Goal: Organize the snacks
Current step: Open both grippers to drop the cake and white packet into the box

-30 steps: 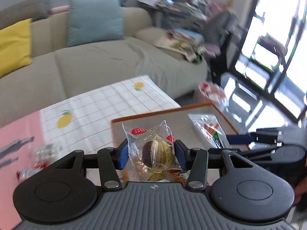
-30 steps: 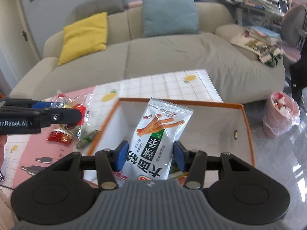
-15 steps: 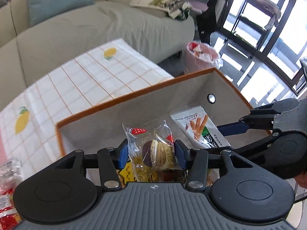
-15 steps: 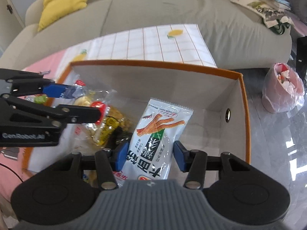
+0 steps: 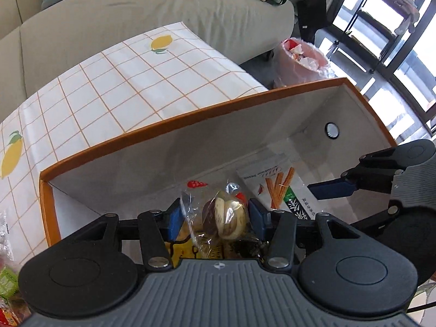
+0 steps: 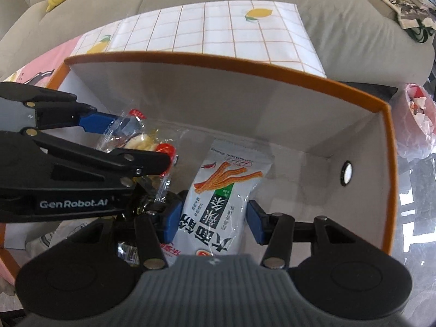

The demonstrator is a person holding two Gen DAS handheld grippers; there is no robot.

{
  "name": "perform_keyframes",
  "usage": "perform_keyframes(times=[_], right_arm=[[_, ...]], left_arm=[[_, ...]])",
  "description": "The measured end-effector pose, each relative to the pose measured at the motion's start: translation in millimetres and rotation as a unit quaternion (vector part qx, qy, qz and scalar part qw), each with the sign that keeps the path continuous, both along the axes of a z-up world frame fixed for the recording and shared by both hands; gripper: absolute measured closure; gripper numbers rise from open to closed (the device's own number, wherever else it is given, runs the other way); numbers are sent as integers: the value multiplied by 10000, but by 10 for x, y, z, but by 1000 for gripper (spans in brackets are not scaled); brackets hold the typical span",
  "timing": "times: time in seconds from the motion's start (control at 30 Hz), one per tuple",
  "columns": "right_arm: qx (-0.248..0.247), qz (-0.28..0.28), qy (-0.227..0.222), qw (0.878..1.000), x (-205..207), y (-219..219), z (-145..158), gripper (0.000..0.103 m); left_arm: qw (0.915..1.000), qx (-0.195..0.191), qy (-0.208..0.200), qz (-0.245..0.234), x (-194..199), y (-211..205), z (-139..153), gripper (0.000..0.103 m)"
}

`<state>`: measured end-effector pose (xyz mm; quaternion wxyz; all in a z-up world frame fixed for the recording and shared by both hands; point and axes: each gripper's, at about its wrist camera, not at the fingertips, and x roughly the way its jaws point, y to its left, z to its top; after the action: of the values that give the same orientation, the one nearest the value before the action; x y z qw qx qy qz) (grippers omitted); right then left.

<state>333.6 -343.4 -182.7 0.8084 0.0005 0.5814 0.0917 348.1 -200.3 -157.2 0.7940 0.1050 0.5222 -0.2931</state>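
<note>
Being lowered into the storage box (image 6: 382,147): two snack packs, one per tool, both well inside the orange rim. Advisable: carrying each pack down near the floor of the box before release, keeping the two tools apart, and letting go one at a time so neither pack is knocked by the other.

Standing on the table (image 5: 114,87), at its window-side end: the box, grey-walled, with a round eyelet in its end wall. Lying already on the box floor beneath the tools: several other wrappers, yellow and dark, only partly visible.

Being held by the right gripper (image 6: 214,219): the noodle-stick bag (image 6: 226,188), white with green band, jaws part-way closed and both blue pads pressing its lower sides; hanging toward the middle of the box, top end pointing at the far wall.

Being held by the left gripper (image 5: 215,218): the clear pastry pack (image 5: 222,216), jaws likewise part-way closed on the crinkled film; sitting toward the left end of the box, just beside the other bag, not clearly touching it.

Covering the table: a white grid cloth with lemon prints, turning pink at the near left. Lying at the table's left edge: more loose snacks (image 5: 6,280), awaiting sorting.

Surrounding: a beige sofa (image 5: 136,13) beyond the far edge of the table, a pink waste bin (image 5: 305,60) on the floor past the box, bright windows at right.
</note>
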Motion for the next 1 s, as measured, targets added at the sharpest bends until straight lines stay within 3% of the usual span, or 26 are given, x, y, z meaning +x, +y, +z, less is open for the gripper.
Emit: perform_keyframes(times=[0.27,0.37,0.47,0.57,0.63,0.8,1.0], right_arm=[[-27,-65,40,10000,33,0,-16,45],[-71,-145,-8,9999,21,0,35,34],[-113,-182,-34,9998,-1,16,96,33],[-148,-274,-123,9994,-52,32,189,21],[-130,-332,-211,9991,-106,39,263,21],[-147,-621,-563,9964,-329,117,508,18],[-14,-911,-1356,9866,-752,317,858,9]], left_arm=[[9998,30,-172,-9,-47,32,86,26],[9996,37,-275,-37,-77,53,173,25],[9993,10,-361,-46,-113,83,278,25],[9990,-63,-449,10,-173,158,417,25],[9985,-127,-524,59,-226,218,520,23],[9965,-211,-790,169,-417,391,800,23],[9901,-274,-1343,314,-771,655,1151,22]])
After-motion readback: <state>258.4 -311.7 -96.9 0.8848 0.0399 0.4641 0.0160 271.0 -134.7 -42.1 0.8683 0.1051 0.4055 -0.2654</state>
